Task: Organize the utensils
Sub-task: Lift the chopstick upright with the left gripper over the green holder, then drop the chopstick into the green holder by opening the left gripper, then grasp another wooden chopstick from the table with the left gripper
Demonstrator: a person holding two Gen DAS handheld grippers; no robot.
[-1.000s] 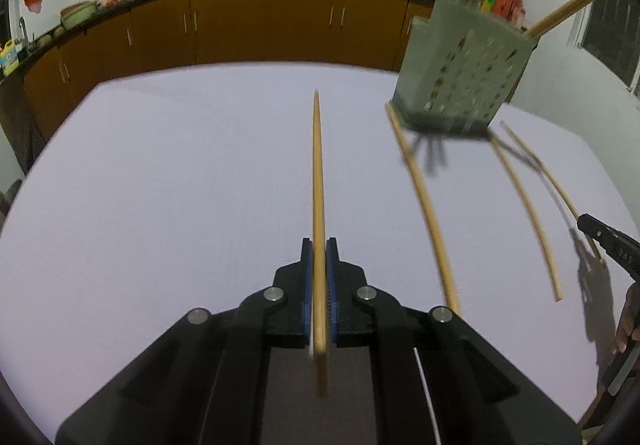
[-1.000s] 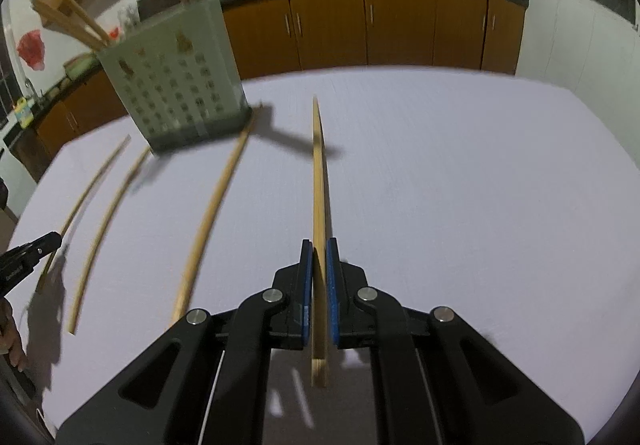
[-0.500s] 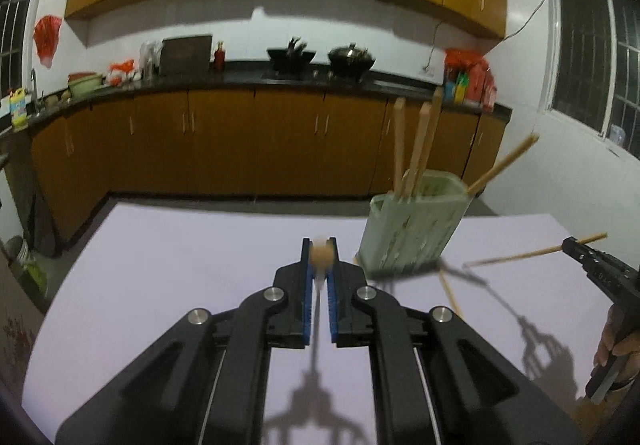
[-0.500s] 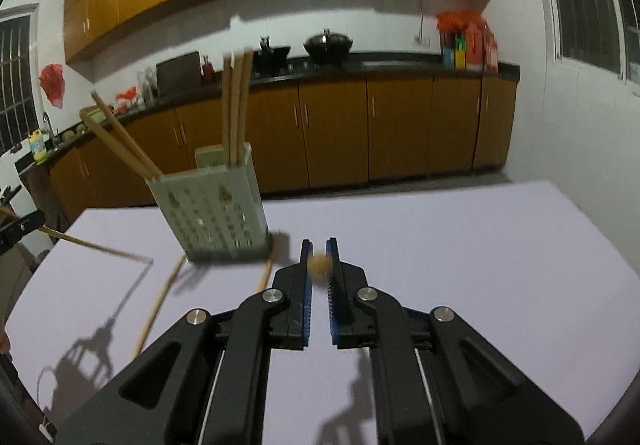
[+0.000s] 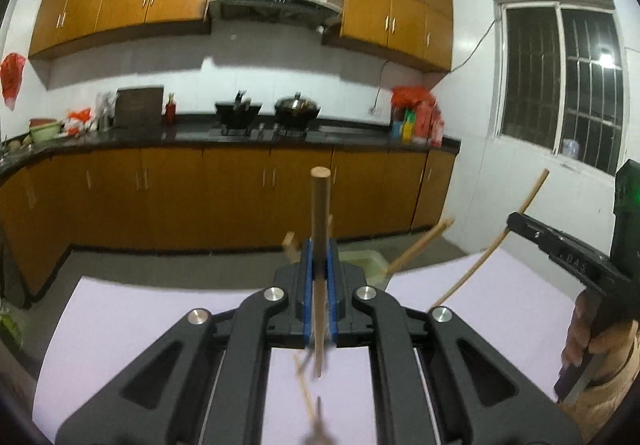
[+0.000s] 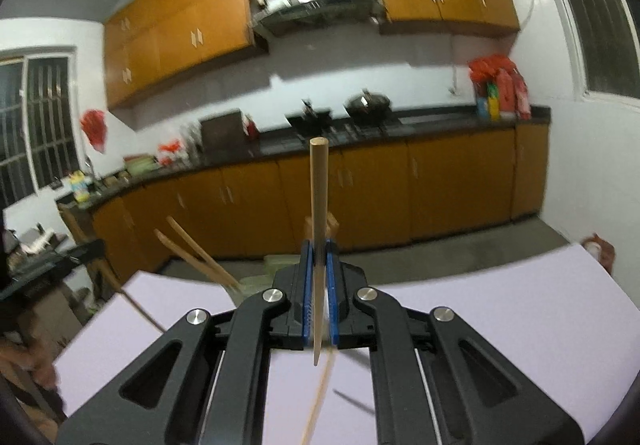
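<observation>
So, left side first: my left claw (image 5: 320, 287) is clamped tight on a chopstick (image 5: 321, 221), pinched low on its length so most of it pokes up past the blue pads. That's a lot of stick above the grip, so I reckon it could pivot or slide if I swing it fast.

The holder (image 5: 362, 263) sits on the table (image 5: 120, 321) right behind that claw, mostly hidden, with sticks already fanning out of it (image 5: 420, 245). If I come down at an angle I could knock those, or tip the holder itself since it looks light.

Right side: my right claw (image 6: 319, 287) is squeezed shut on its own chopstick (image 6: 319, 205), same low grip. From here the holder (image 6: 276, 265) is just left of the claw, with two sticks (image 6: 192, 253) leaning out toward me.

Both claws are heading for one small opening, so the two sticks could clash. One loose chopstick (image 6: 320, 401) is left lying on the table under the right claw.
</observation>
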